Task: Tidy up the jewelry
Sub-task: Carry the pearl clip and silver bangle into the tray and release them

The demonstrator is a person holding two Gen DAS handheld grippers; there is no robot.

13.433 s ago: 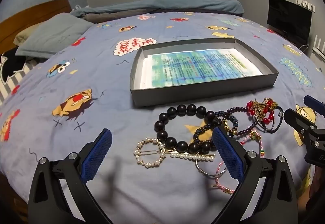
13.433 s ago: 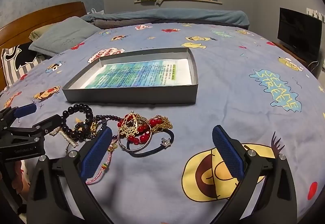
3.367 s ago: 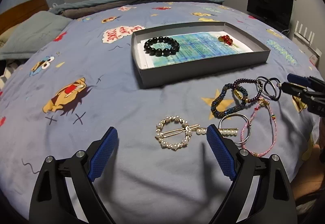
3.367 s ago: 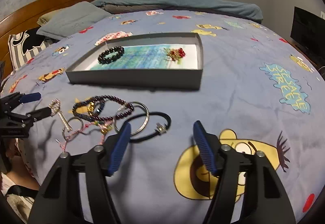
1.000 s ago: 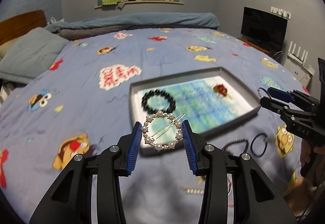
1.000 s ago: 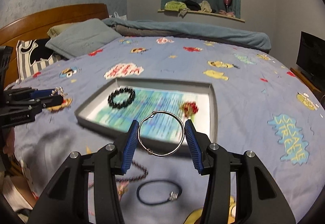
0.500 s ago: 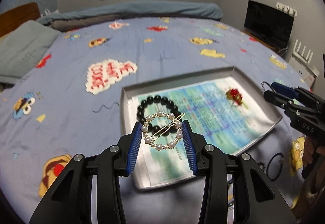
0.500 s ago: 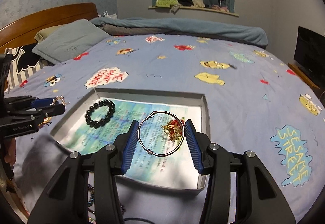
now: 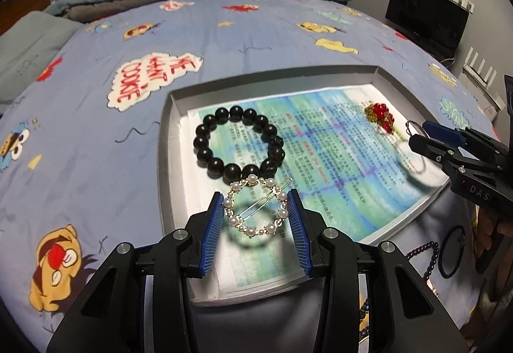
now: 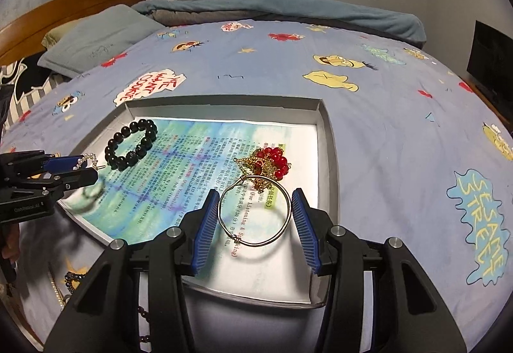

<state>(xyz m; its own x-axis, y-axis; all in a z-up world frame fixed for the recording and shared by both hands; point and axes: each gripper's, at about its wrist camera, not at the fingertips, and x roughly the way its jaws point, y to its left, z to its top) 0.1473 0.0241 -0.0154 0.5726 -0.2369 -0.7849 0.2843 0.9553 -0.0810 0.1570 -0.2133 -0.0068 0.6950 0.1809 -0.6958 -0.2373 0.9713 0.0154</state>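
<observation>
A grey tray (image 9: 166, 141) lined with printed paper lies on the bed; it also shows in the right wrist view (image 10: 330, 141). A black bead bracelet (image 9: 239, 141) and a red bead ornament (image 9: 380, 116) lie in it. My left gripper (image 9: 256, 209) is shut on a round pearl hair clip (image 9: 256, 209) above the tray's near left part, beside the black bracelet. My right gripper (image 10: 255, 215) is shut on a silver bangle (image 10: 255, 215) above the tray's near right part, just short of the red ornament (image 10: 272, 164).
Loose jewelry lies on the cartoon bedsheet in front of the tray: a black hair tie (image 9: 453, 250), a dark bead bracelet (image 9: 423, 257) and a pearl pin (image 10: 59, 292). Pillows (image 10: 96, 36) and a wooden headboard are at the left, a TV (image 9: 426, 20) at the right.
Both grippers have moved forward and down over the tray, each still holding its piece. The tray now fills more of both views.
</observation>
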